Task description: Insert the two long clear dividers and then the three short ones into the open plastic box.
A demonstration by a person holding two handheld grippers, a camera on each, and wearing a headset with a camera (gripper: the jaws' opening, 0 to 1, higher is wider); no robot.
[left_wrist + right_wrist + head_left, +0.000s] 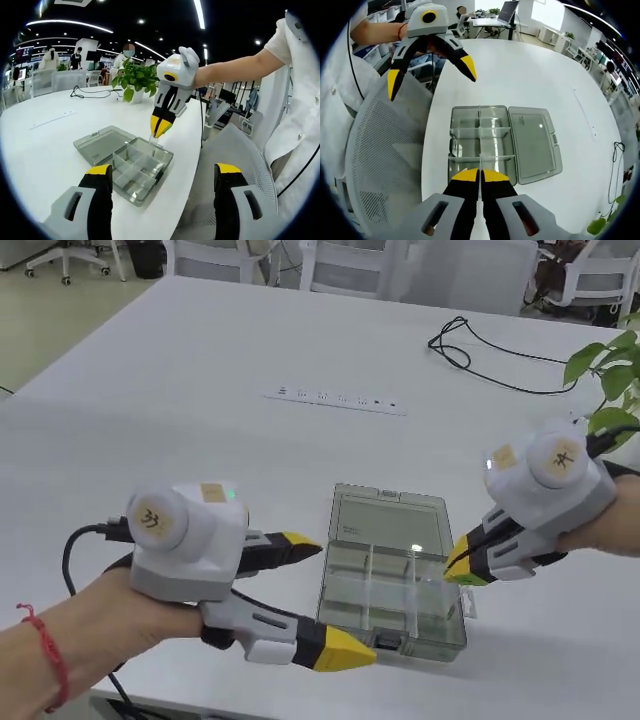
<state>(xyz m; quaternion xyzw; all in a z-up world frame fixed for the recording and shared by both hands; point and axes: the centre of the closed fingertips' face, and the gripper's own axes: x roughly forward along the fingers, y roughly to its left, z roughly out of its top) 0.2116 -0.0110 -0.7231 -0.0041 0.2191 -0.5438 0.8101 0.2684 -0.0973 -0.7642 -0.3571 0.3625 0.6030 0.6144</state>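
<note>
The open clear plastic box (pixel 428 644) lies on the white table with its lid (pixel 390 520) folded flat behind it. Clear dividers split its tray into compartments. At the tray's right edge my right gripper (pixel 460 568) is shut on a thin clear divider (pixel 413 578) that reaches into the tray. In the right gripper view the jaws (pixel 480 176) meet on that divider (pixel 480 162) over the box (pixel 465 150). My left gripper (pixel 325 595) hangs open just left of the box, holding nothing. The left gripper view has the box (pixel 142 167) between its jaws (pixel 163 172) and the right gripper (pixel 159 129) beyond.
A white power strip (pixel 335 398) lies mid-table, a black cable (pixel 480 355) loops at the back right, and a leafy plant (pixel 610 380) stands at the right edge. The box sits close to the table's near edge. A mesh chair (pixel 380 150) is below that edge.
</note>
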